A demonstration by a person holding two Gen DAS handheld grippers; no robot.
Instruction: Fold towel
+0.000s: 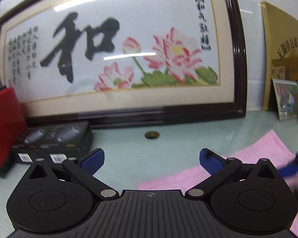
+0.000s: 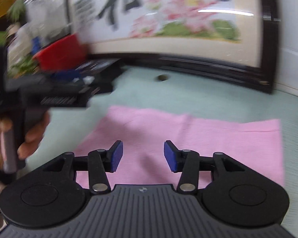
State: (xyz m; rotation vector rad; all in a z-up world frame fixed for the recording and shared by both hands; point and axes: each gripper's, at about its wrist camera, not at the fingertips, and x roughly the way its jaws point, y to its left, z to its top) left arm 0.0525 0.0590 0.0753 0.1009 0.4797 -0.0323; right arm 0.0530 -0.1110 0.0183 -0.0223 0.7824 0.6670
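Note:
A pink towel [image 2: 188,134] lies flat on the pale green table, with a crease across its far part. My right gripper [image 2: 143,156] is open and empty, held above the towel's near middle. My left gripper [image 1: 151,160] is open and empty, over bare table to the left of the towel [image 1: 248,158]. In the right wrist view the left gripper's body [image 2: 49,91] and the hand holding it show blurred at the left. The right gripper's blue pad [image 1: 288,170] shows blurred at the left wrist view's right edge.
A large dark-framed lotus picture [image 1: 119,49] leans at the table's back. A black box [image 1: 53,138] and a red box [image 1: 4,127] sit at the left. A round hole [image 1: 152,134] is in the table. Small photo frames [image 1: 288,99] stand at the right.

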